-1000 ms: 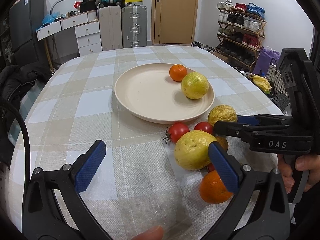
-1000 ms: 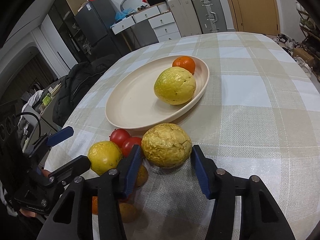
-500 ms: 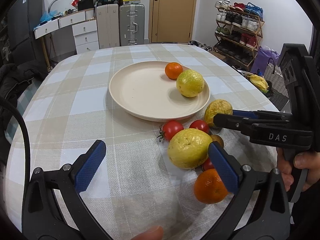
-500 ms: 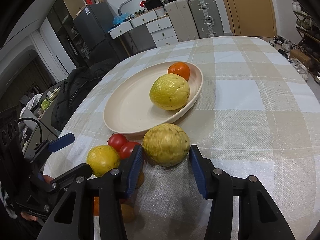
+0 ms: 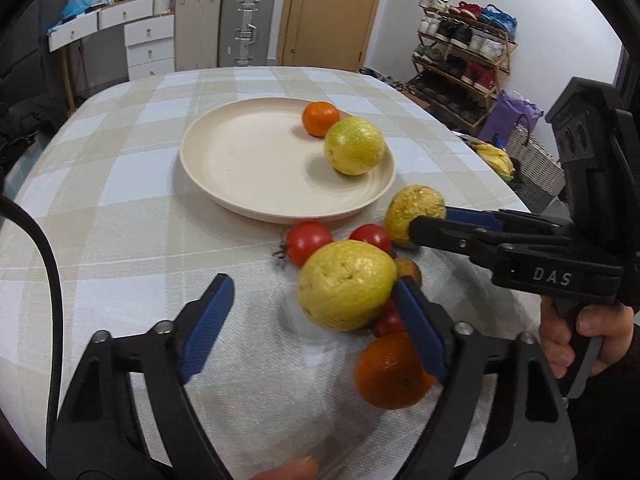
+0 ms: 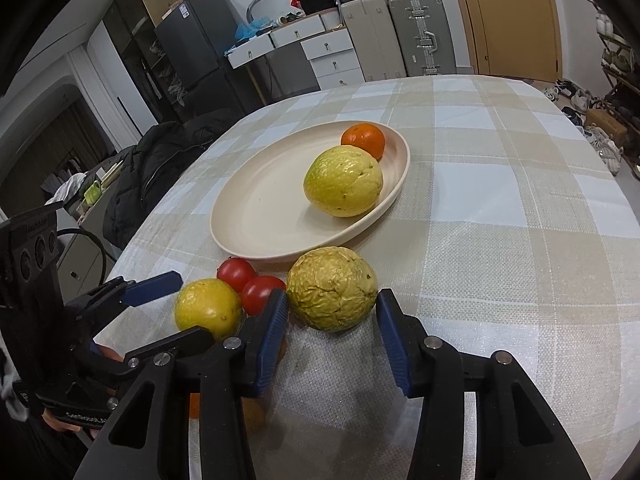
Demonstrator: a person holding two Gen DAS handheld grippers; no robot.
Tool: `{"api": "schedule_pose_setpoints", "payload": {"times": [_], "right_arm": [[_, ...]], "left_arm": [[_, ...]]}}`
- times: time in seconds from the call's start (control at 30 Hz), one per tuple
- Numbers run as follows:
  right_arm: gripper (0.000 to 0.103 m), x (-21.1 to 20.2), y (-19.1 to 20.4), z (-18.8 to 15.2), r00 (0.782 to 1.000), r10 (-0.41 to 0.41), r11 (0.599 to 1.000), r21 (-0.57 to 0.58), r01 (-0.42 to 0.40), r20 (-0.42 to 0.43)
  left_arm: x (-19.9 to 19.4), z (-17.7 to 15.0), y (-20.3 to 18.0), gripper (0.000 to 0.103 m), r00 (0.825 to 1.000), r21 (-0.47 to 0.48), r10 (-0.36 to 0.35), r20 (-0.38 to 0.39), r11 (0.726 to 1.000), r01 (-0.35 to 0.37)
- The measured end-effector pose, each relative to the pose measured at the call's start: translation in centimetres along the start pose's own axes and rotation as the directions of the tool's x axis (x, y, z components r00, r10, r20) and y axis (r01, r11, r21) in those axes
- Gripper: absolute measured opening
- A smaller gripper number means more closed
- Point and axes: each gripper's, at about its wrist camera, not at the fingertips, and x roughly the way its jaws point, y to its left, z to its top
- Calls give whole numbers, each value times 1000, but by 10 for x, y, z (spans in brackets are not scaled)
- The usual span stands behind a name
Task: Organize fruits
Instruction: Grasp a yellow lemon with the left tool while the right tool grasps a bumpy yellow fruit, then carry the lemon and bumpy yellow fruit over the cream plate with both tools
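A cream plate (image 5: 208, 184) (image 6: 224, 236) holds a small orange (image 5: 320, 118) and a yellow-green fruit (image 5: 354, 146). In front of it lies a cluster of fruit on the checked cloth. My left gripper (image 5: 316, 320) (image 6: 188, 308) straddles a smooth yellow fruit (image 5: 346, 284) (image 6: 208, 308). Its jaws are closing: the right pad is at the fruit and the left pad is still apart from it. My right gripper (image 6: 332, 298) (image 5: 432, 218) is shut on a wrinkled yellow fruit (image 6: 332, 288) (image 5: 416, 208) that rests on the cloth beside the plate's rim.
Two tomatoes (image 5: 308, 240) (image 5: 370, 236), another red one, a small brown fruit (image 5: 408, 270) and an orange (image 5: 390, 372) crowd around the smooth fruit. A hand (image 5: 580, 336) grips the right tool. The table edge (image 5: 500, 184) curves on the right; a dark jacket (image 6: 160, 160) lies left.
My left gripper's jaws have narrowed around the smooth yellow fruit, and it has tipped closer to the cluster. The right gripper's pads have closed in on the wrinkled fruit.
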Motion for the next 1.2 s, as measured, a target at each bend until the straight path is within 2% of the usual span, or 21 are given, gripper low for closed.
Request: {"api": "schedule_pose_setpoints", "payload": {"times": [0.07, 0.17, 0.2, 0.47, 1.0, 1.2], "right_arm": [[47, 0, 2, -1, 1000, -6, 1000, -13, 6, 0], [47, 0, 3, -2, 1000, -12, 1000, -20, 12, 2], [47, 0, 4, -2, 1000, -13, 1000, -24, 13, 1], [49, 8, 4, -4, 1000, 8, 1000, -8, -8, -23], [53, 12, -3, 2, 999, 52, 996, 75, -51, -14], [50, 11, 0, 1, 999, 33, 998, 62, -33, -5]], "left_arm": [[2, 0, -2, 70, 1000, 11, -8, -4, 1000, 9], [3, 0, -3, 51, 998, 1, -69, -12, 998, 69], [4, -1, -2, 48, 996, -1, -86, -15, 996, 86], [0, -2, -3, 47, 996, 17, -84, 6, 996, 84], [-13, 0, 5, 47, 997, -2, -65, 50, 998, 65], [-15, 1, 6, 47, 997, -4, -54, 58, 999, 54]]}}
